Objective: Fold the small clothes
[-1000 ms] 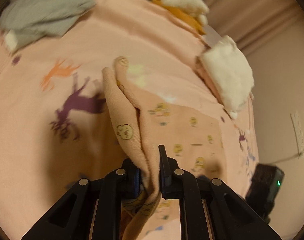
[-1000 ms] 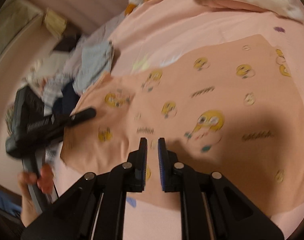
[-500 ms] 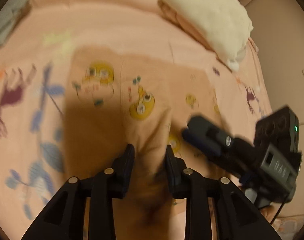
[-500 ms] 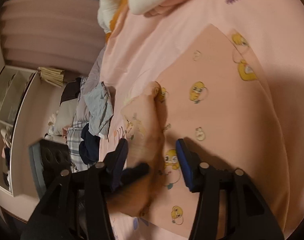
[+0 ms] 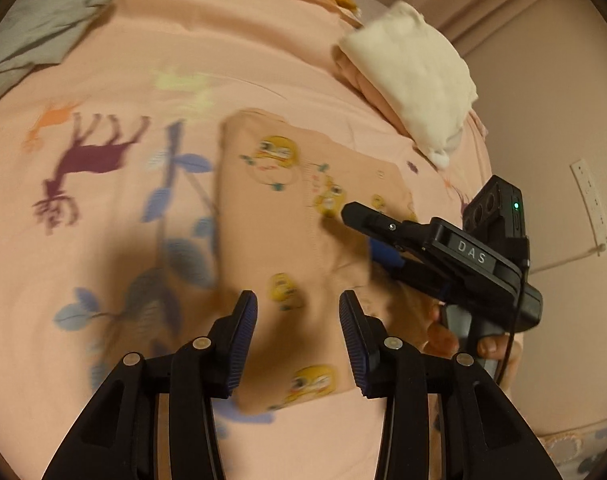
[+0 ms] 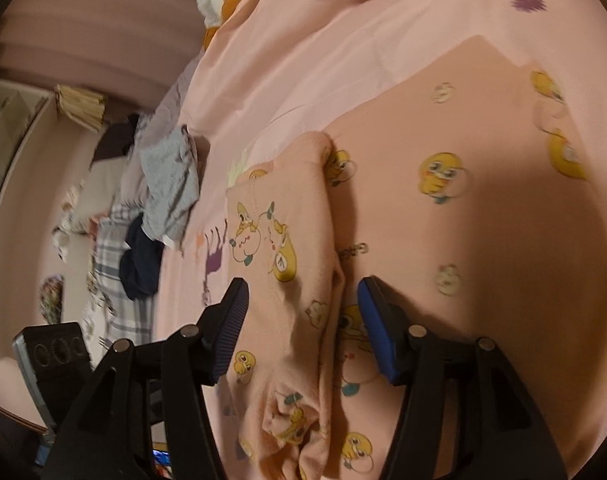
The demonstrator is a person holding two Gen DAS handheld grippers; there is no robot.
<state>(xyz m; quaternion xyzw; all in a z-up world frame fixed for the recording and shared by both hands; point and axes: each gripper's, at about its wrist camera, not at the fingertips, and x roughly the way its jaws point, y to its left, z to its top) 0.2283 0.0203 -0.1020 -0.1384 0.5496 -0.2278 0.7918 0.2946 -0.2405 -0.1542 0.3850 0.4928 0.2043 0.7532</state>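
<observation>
— Peach jersey, soft and thin by the look of it: the small printed garment (image 5: 303,216) lies on the pink bedsheet (image 5: 151,80), one side panel already turned in over the middle. Do you read it the same?

— I do. In the right wrist view the folded-over flap (image 6: 295,240) sits as a raised ridge on the flat body of the garment (image 6: 463,208), its rolled edge slack and a bit rumpled near the camera.

— And the claws?

— Both spread wide, holding nothing. The left gripper (image 5: 299,320) hovers over the near end of the cloth with its jaws apart. The right gripper (image 6: 303,312) straddles the flap, one finger on each side, but whether the pads touch the fabric I cannot tell.

— How will it handle?

— Light and limp, I judge. It will drape and sag from any single pinch, and the layers may slide off each other when lifted. Not fragile, not slippery, just floppy.

— So where to take hold?

— At the corners or hem of the near end, pinching both layers of the flap together with the layer under it, one claw at each side, so the fold stays put when the end is carried over.

— Anything close by?

— A folded white-and-peach stack (image 5: 415,80) beyond it, a grey garment (image 5: 43,28) well apart on the far left.
</observation>
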